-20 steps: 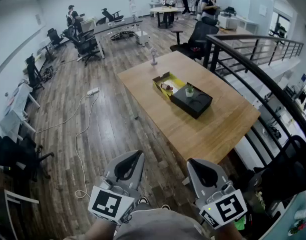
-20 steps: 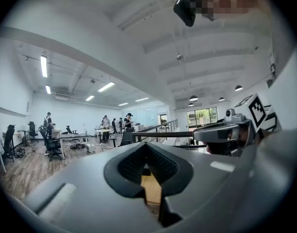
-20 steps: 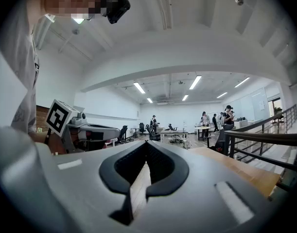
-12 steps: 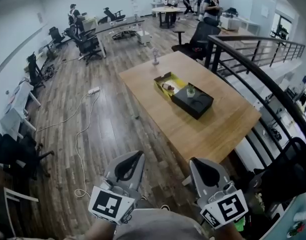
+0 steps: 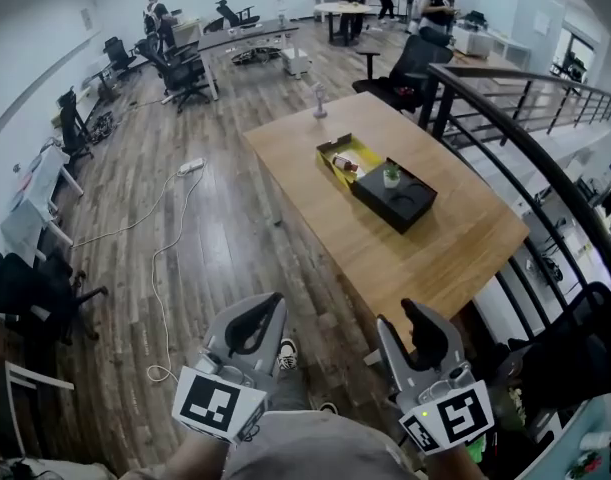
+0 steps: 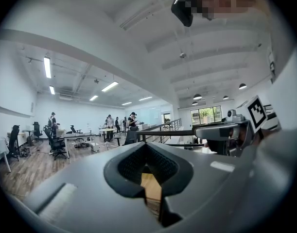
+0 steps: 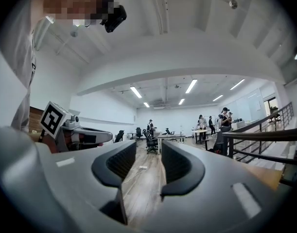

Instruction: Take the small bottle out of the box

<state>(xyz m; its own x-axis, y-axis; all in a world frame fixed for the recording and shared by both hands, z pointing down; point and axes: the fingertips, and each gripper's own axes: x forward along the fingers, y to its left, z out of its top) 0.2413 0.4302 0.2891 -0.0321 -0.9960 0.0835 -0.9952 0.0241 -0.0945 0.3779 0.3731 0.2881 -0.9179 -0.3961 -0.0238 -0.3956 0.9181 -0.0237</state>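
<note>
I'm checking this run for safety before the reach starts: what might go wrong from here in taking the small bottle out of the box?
The small bottle lies in the yellow box, right beside a black tray carrying a small potted plant; a careless reach might tip the plant. A white cable from the power strip trails across the floor left of the table; walking up there risks a trip.

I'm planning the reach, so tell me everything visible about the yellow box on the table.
The yellow box lies open and flat near the middle of the wooden table. It is shallow, rectangular, yellow inside, likely cardboard. A small bottle lies in it; a black box seems to touch its side.
</note>
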